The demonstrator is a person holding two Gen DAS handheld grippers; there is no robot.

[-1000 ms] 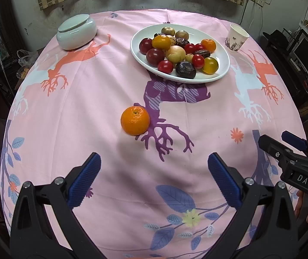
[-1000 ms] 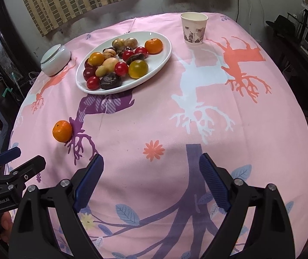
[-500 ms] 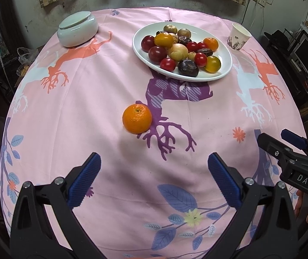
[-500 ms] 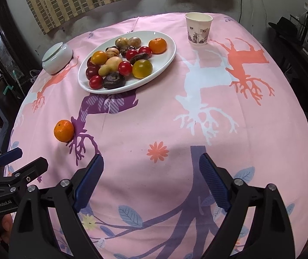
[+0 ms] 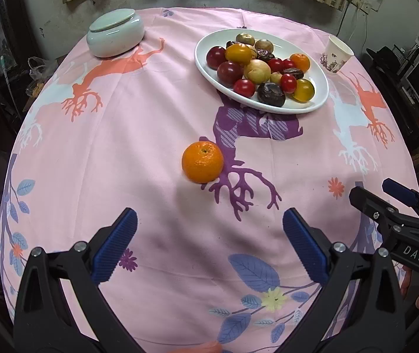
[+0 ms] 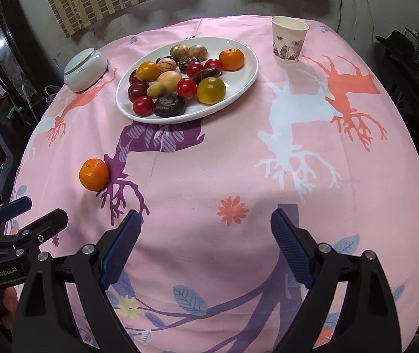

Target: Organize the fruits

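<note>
Orange mandarin ahead of left hand-held gripper

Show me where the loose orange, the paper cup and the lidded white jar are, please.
loose orange (image 5: 202, 162), left wrist view, middle of its peel.
paper cup (image 6: 287, 44), right wrist view, its printed side wall.
lidded white jar (image 5: 115, 38), left wrist view, front of its body below the lid.
</note>
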